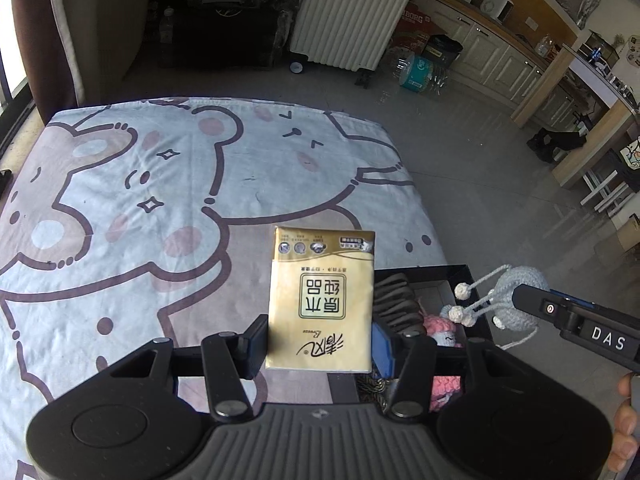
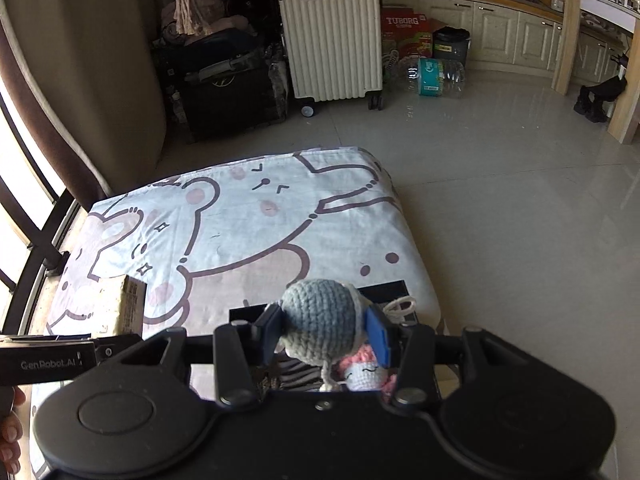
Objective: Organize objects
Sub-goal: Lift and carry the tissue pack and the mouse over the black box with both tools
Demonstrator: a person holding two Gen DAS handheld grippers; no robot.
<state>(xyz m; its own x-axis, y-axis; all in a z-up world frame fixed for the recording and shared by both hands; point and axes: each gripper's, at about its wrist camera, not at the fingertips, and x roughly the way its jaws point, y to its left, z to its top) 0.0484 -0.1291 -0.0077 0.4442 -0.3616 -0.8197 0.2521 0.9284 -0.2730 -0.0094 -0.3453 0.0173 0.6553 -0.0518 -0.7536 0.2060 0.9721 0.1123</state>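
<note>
Your left gripper (image 1: 320,344) clamps a flat gold plastic tissue packet (image 1: 322,300) upright above the cartoon-bear bedsheet (image 1: 160,200), beside the black open storage box (image 1: 452,276). Your right gripper (image 2: 326,336) squeezes a grey crocheted yarn toy (image 2: 324,320) over that box. The toy's dangling cords could snag the box rim or the pink crocheted doll (image 2: 368,374) inside.

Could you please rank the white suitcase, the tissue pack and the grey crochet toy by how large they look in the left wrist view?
1. White suitcase and tissue pack: look about alike; the pack sits far nearer the camera, so unranked.
2. Grey crochet toy: clearly smallest, partly hidden by the right gripper.
</note>
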